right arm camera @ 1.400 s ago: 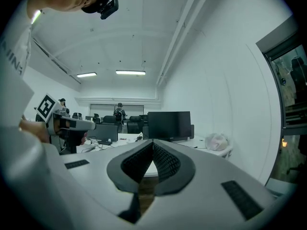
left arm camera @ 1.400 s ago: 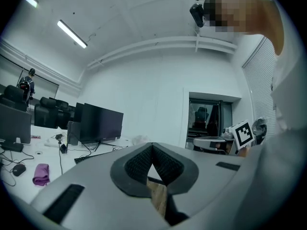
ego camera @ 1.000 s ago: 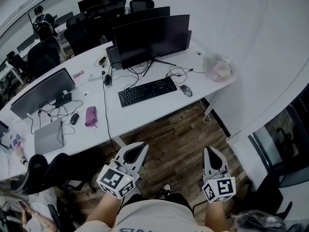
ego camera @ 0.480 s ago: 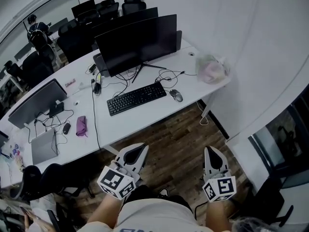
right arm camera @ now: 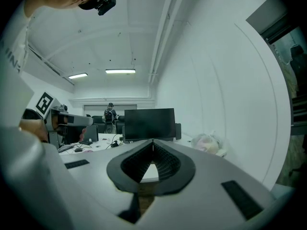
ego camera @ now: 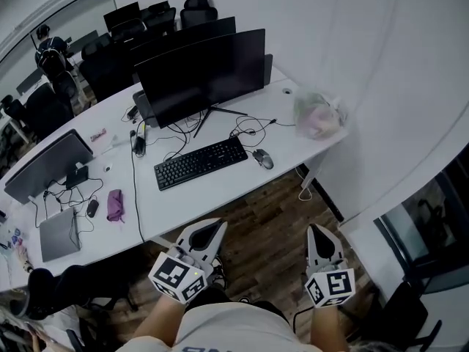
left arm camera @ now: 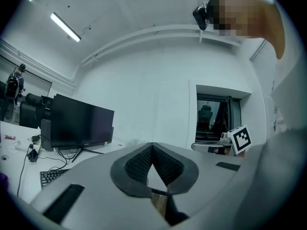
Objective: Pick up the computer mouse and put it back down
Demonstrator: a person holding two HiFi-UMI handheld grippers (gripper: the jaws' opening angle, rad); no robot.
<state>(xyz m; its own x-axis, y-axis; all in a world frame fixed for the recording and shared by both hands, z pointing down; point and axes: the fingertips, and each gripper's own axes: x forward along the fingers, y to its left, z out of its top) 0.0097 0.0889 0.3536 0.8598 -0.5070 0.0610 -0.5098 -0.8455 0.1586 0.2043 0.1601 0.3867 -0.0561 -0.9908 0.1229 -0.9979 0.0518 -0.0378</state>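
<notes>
The left tool (ego camera: pixel 215 224) and the right tool (ego camera: pixel 320 229) have their jaws together, holding nothing, above the wooden floor (ego camera: pixel 272 215). The small grey computer mouse (ego camera: pixel 263 158) lies on the white counter (ego camera: pixel 220 191), just right of the black keyboard (ego camera: pixel 201 163).

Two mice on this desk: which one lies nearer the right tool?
The grey mouse just right of the black keyboard. The other, a black mouse, lies far to the left beside the purple pouch.
</notes>
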